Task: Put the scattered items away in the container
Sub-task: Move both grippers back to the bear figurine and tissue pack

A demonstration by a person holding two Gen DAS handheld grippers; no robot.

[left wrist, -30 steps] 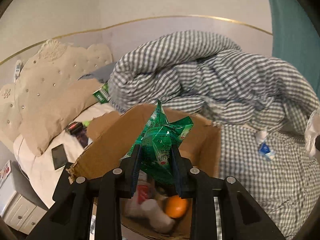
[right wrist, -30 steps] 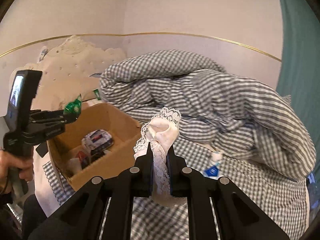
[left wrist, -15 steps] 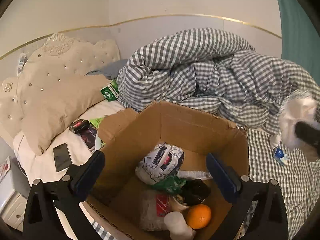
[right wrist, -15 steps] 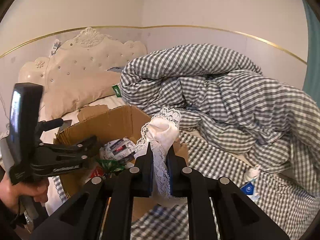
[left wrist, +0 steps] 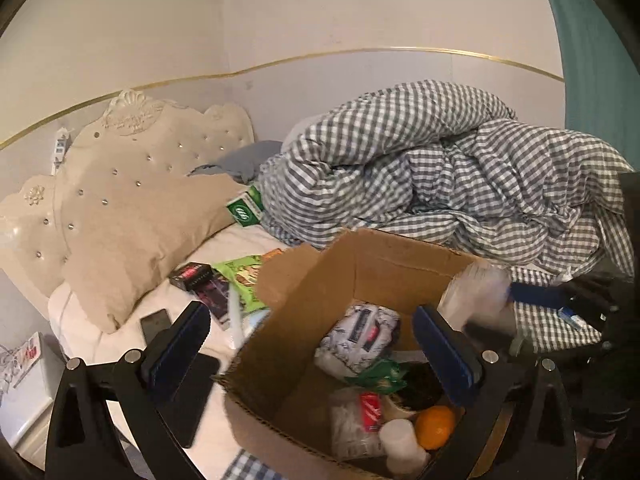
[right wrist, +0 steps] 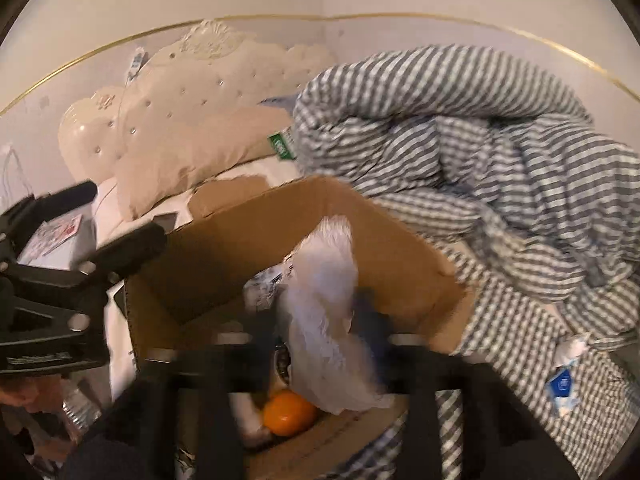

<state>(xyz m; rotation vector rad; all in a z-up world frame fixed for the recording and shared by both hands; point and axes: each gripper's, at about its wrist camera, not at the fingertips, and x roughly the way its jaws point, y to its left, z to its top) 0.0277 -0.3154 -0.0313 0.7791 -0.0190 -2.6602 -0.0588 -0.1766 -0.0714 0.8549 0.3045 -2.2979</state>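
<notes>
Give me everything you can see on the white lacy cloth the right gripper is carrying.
The white cloth looks like thin, soft fabric with a frilly edge, blurred by motion. It sits between the fingers of the right gripper, its top standing above them and the rest drooping below. It hangs over the open cardboard box, above the orange. Whether it touches anything in the box is unclear.

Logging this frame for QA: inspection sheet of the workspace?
Surface: bed, gingham sheet.
Job's things: cardboard box holds orange, green packet, patterned pack; white lace cloth over box.
Clutter: phone, green snack bag, dark packet, blue-white sachet outside box.
Grippers: left claw open, empty; right claw blurred, apparently shut on cloth.
Cables: nothing seen.
Surroundings: tufted headboard, checked duvet.
</notes>
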